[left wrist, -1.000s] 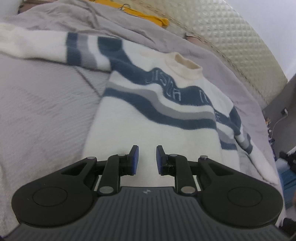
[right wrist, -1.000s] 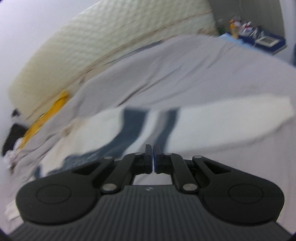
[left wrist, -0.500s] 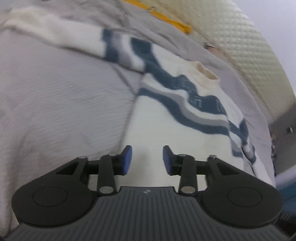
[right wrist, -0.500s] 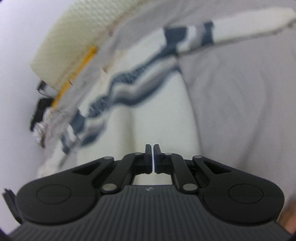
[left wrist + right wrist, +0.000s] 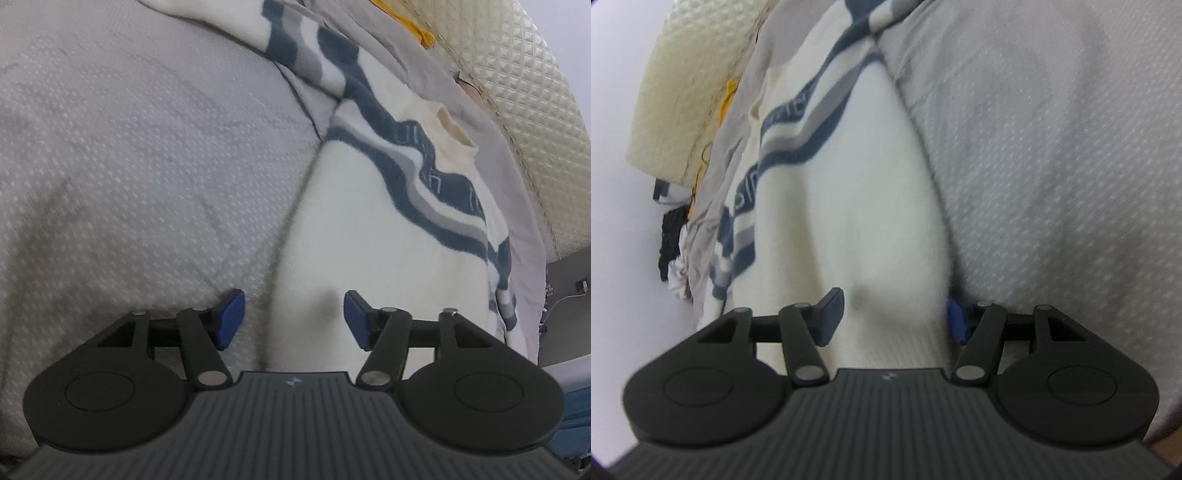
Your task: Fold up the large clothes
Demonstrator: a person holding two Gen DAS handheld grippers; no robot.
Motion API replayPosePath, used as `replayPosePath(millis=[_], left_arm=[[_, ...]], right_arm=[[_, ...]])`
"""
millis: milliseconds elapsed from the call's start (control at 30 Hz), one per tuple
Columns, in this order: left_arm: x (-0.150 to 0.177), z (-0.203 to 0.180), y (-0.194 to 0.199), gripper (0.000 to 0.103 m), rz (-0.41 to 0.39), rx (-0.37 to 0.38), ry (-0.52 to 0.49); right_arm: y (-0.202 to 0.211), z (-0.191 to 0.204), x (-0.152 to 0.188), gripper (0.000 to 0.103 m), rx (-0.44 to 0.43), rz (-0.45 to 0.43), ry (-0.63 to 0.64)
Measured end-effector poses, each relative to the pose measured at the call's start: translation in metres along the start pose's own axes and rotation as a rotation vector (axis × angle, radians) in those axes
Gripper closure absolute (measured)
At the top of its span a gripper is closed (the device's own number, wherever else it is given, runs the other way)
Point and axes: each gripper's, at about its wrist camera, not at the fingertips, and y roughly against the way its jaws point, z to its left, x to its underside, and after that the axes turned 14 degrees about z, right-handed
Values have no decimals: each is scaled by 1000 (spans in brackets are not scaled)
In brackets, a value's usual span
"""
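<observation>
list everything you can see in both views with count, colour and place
sweater: 1, white with blue and grey wavy stripes, spread flat on the bed, collar toward the headboard
bedspread: 1, grey, under the sweater
headboard: 1, cream quilted, far edge of the bed
yellow cloth: 1, yellow, by the headboard
dark clutter: black and white, off the bed's far side, too small to tell
left gripper: 1, black, blue pads, jaws open at the hem's left corner
right gripper: 1, black, jaws open at the hem's right corner
</observation>
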Motion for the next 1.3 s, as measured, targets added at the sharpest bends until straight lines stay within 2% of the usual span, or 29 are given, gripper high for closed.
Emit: replayPosePath(millis=[33,67,100,133,200,367,533,733,800,933,967,1000,1067,1167,1233,1267,1300], left_arm=[[0,-1,-2,35,2,-2,-6],[1,-3,-3,34,2,-5,-11],[1,-3,-3,34,1,-4,-11],[1,-3,-4,33,0,0,-7],[-1,1,-4,33,2,32,19],[-2,4,-4,32,11,77,41],[0,-2,-7,32,45,122,19],[5,-6,-17,32,83,145,-11],[6,-9,-22,32,99,185,-16],[10,-18,-34,32,182,377,-43],[12,-21,-37,32,193,394,-50],[13,-24,-38,32,197,382,-60],[17,-30,-44,34,239,305,-93],[24,-32,-41,34,279,279,-114],[28,-34,-32,41,291,254,-135],[30,-35,-26,53,303,244,-143],[30,-33,-21,71,311,241,-145]], right_arm=[[-2,1,1,48,-8,4,5],[-3,3,1,58,-14,12,13],[-5,5,2,74,-17,26,24],[-5,6,2,82,-28,38,30],[1,11,3,89,-59,26,51],[40,23,2,91,-131,-110,103],[61,13,-15,92,-23,-226,64],[52,3,-32,92,112,-274,11],[47,-2,-37,92,134,-273,5],[42,-6,-39,92,150,-266,0],[42,-6,-39,92,152,-266,5],[42,-6,-39,92,152,-267,10],[45,-7,-37,92,145,-270,11],[47,-10,-33,92,120,-269,-3],[48,-10,-30,92,109,-268,-3],[48,-9,-29,92,106,-266,-3],[48,-8,-28,92,100,-260,-1]])
